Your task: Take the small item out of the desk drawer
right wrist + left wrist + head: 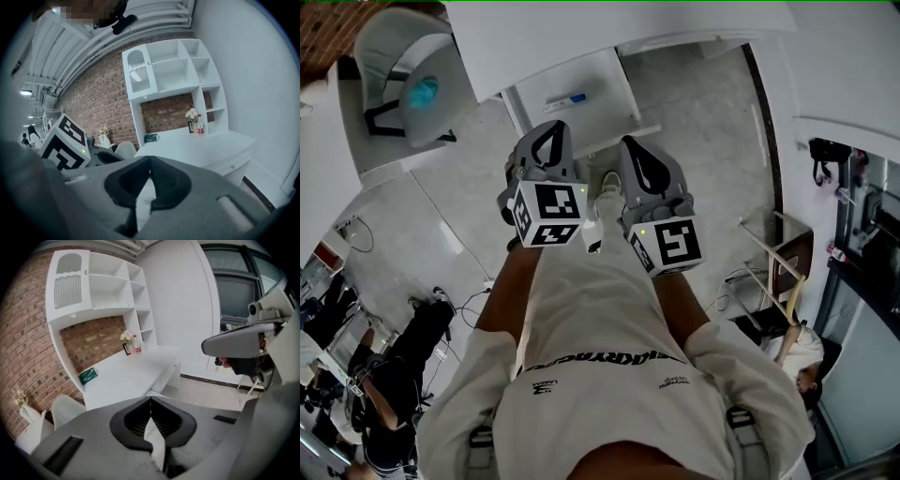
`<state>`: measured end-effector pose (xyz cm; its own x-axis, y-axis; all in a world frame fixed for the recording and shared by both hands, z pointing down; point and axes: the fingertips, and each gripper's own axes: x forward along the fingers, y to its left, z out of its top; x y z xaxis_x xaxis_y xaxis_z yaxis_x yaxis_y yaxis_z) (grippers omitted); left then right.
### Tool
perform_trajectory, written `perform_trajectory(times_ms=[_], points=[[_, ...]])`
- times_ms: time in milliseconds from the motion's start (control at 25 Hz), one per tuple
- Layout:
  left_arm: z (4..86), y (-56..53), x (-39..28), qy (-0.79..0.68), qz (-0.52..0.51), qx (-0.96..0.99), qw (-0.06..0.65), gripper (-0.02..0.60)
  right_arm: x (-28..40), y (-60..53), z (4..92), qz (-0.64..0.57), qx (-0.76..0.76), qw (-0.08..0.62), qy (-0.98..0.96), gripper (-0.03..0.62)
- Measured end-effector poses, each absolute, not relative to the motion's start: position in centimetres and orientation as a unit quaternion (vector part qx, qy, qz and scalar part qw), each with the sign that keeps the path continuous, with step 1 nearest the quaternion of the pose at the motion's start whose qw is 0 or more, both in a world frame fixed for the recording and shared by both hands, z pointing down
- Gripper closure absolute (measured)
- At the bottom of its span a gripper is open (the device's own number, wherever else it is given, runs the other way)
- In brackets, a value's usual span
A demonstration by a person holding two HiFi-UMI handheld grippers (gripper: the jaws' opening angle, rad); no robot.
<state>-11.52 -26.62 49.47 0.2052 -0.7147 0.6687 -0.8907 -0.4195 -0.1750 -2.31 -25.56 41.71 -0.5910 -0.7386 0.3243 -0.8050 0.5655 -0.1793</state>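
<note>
The small item is nowhere in sight. My guess is that it lies inside the drawer (233, 166) in the front of the desk (197, 147), and that drawer reads as shut, its knob sitting against the face. You hold both grippers tucked against your body, well short of the desk, which looks like a carry pose and not a reach. Your left gripper (151, 401) has its jaws pressed together on nothing, and your right gripper (150, 161) is the same, so whichever you use must spread before it can take the knob. Bare floor (694, 94) lies between you and the desk front, which gives you a straight approach. A chair (412, 80) stands close by the desk's left edge; allow your left elbow room there. On the desk, a green box (88, 375), flowers (125, 336) and a bottle (136, 344) sit back by the wall, away from the drawer
</note>
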Motion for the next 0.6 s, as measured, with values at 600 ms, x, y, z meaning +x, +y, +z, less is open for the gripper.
perform_trajectory(times_ms=[600], points=[[61.4,-30.7,-14.3,-0.391,0.47,0.782,0.12,0.491,-4.1,-28.6,48.2,0.192,0.477,0.136,-0.847,0.594]])
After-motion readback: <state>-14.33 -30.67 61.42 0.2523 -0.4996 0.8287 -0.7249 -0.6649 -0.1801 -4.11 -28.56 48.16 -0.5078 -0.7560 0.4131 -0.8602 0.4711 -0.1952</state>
